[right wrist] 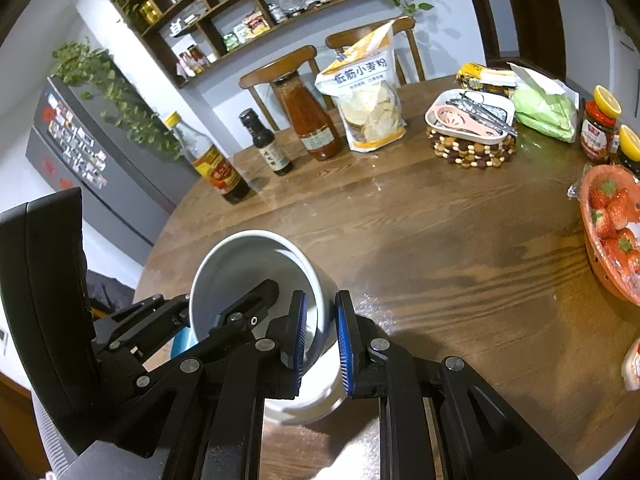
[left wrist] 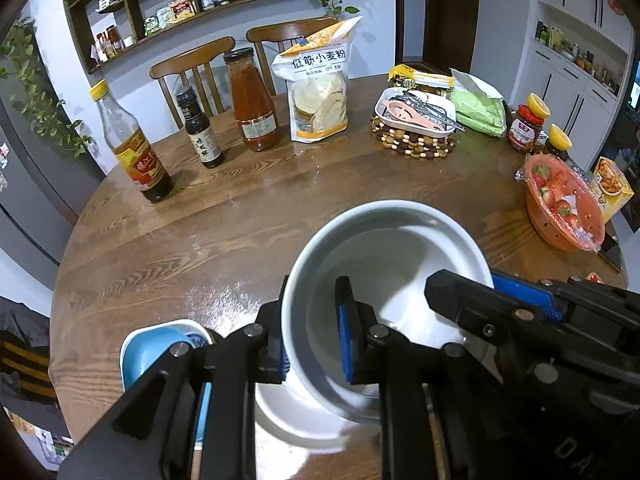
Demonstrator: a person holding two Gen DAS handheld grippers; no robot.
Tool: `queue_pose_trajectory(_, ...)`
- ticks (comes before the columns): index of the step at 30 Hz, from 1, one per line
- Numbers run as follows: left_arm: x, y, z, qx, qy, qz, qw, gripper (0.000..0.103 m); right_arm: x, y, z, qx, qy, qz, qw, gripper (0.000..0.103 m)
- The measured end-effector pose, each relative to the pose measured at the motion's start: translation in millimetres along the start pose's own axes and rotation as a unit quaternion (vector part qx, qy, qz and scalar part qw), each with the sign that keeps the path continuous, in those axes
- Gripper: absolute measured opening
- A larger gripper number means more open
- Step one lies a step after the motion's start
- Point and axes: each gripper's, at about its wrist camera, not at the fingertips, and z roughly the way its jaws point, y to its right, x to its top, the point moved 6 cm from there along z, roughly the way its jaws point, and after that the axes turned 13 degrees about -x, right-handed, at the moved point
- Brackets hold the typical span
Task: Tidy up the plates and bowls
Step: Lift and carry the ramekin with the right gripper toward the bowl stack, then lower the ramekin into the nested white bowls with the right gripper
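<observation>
One flour bag (left wrist: 319, 92) label: 低筋小麦粉; bottle labels unreadable.

The desk (left wrist: 248, 236) is brown wood with wavy grain, shiny and smooth. The white bowl (left wrist: 384, 248) looks like glossy ceramic. The fingers (left wrist: 346, 340) have bumpy blue rubber pads on matt black plastic. The orange basket (left wrist: 560, 216) is plastic.

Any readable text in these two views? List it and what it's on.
"低筋小麦粉": flour bag, large print, clear in both views.
"D A": partial letters on the right hand-held gripper body, lower right corner of the left wrist view.
Too small or blurred to read: soy sauce bottle, vinegar bottle, red sauce bottle, chili jar, snack box.
</observation>
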Motion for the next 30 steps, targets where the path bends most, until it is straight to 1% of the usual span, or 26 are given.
queue_pose_trajectory(9,-16,-15,-20,0.013,0.004,-0.013,0.9998,0.018,-13,-24,-7,0.013,0.001,-0.021,1.000,0.018)
queue_pose_trajectory(14,-27,-24,-24,0.017,0.000,-0.026,0.9995,0.018,-20,-34,-3,0.016,-0.009,-0.033,0.999,0.018)
queue_pose_trajectory(20,-40,-32,-15,0.012,-0.020,-0.042,0.9988,0.018,-33,-35,9,0.011,-0.029,-0.038,0.999,0.018)
queue_pose_trajectory(25,-52,-32,-2,0.001,-0.041,-0.055,0.9977,0.018,-42,-31,19,0.003,-0.045,-0.038,0.998,0.018)
queue_pose_trajectory(30,-58,-32,10,-0.003,-0.051,-0.060,0.9969,0.018,-45,-28,28,-0.001,-0.056,-0.036,0.998,0.018)
